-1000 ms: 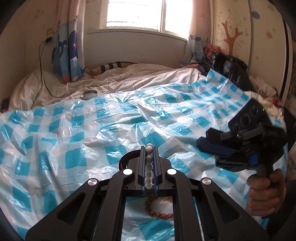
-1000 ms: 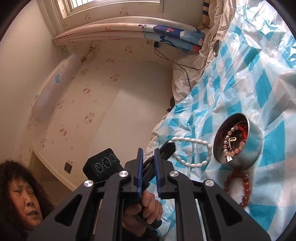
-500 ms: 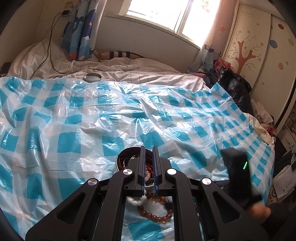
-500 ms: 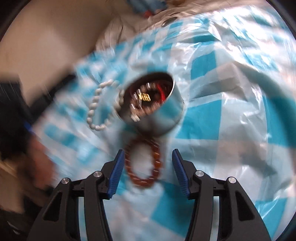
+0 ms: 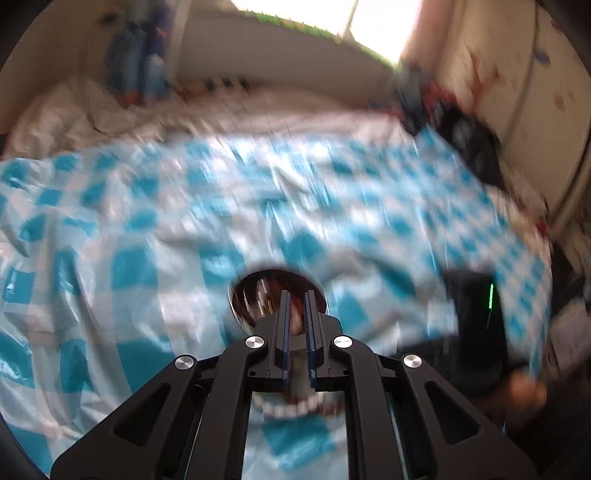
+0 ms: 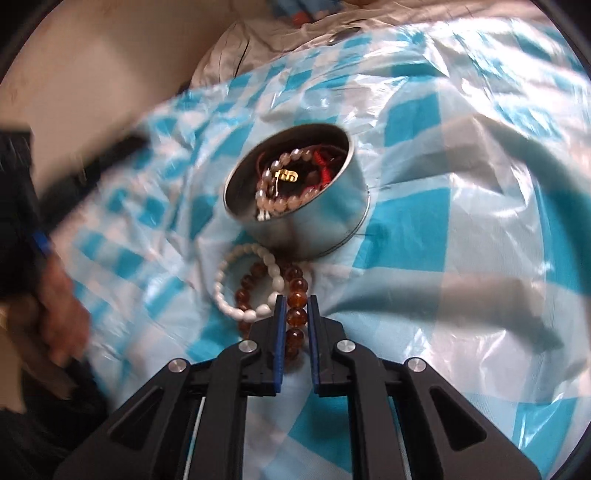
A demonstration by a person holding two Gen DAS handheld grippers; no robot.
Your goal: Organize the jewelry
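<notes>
A round metal tin [image 6: 317,225] with several bead strings inside stands on the blue-checked plastic sheet [image 6: 461,206]. In front of it a white bead bracelet [image 6: 236,284] lies across an amber bead bracelet [image 6: 295,284]. My right gripper [image 6: 295,308] is closing, and its blue pads press an amber bead between them. The left wrist view is blurred. There my left gripper [image 5: 296,314] hangs shut and holds nothing, just short of the tin [image 5: 243,295], with the white bracelet [image 5: 295,409] under it. The right gripper's black body [image 5: 476,321] sits at the right.
The hand holding the left gripper [image 6: 59,295] is a blur at the left edge. A small round disc [image 6: 345,35] lies far up the bed. White bedding, a window, a wardrobe [image 5: 535,92] and a black bag [image 5: 476,147] lie beyond the sheet.
My left gripper let go of the white bracelet, which now lies on the amber one. My right gripper swung down from the wall, opened over the amber bracelet and closed on it.
</notes>
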